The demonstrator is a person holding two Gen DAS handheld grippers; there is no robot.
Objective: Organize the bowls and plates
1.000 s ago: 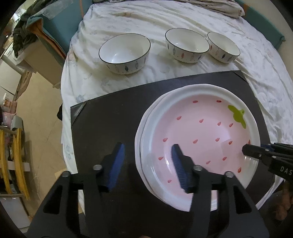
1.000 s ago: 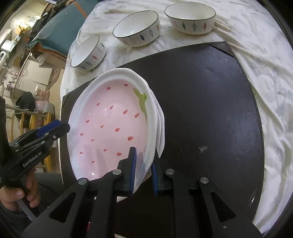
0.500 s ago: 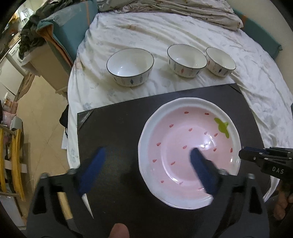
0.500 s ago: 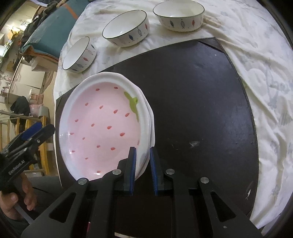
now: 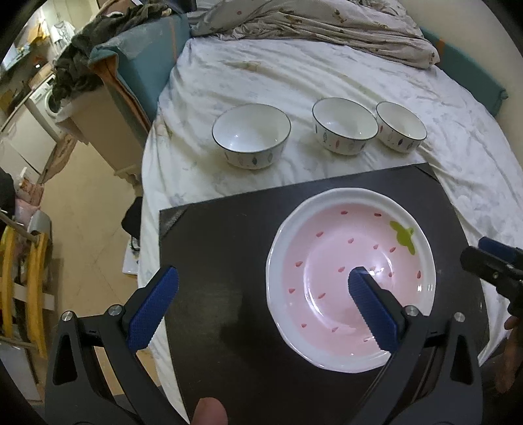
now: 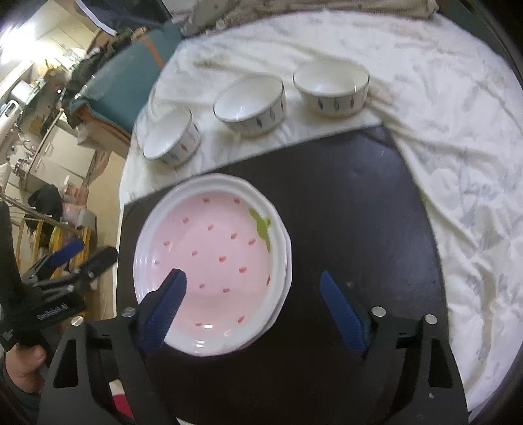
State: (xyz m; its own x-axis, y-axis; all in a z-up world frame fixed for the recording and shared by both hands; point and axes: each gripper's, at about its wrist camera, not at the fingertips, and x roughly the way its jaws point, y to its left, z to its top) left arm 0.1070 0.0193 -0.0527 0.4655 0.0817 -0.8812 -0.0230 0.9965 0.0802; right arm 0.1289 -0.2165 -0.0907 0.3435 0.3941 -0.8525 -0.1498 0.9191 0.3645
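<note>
A pink strawberry-pattern plate (image 5: 327,248) (image 6: 209,248) lies flat on top of white plates on the black mat (image 5: 222,248) (image 6: 359,202). My left gripper (image 5: 262,274) hovers above it with jaws opening wide: one finger stands over the pink well, the other over the mat, and the rim between them is untouched. My right gripper (image 6: 252,278) is also opening, straddling the plate's right rim without touching it. Three white bowls (image 5: 251,134) (image 5: 345,124) (image 5: 400,126) stand in a row behind the mat.
The mat lies on a white patterned sheet (image 5: 294,78) over a round surface. A crumpled blanket (image 5: 327,26) lies at the back. A teal cushioned seat (image 5: 140,65) and bare floor (image 5: 88,229) are on the left.
The right gripper let go of the plate's rim and its jaws spread. The left gripper's jaws widened too. Both grippers rose, and the pink plate settled flat on the stack.
</note>
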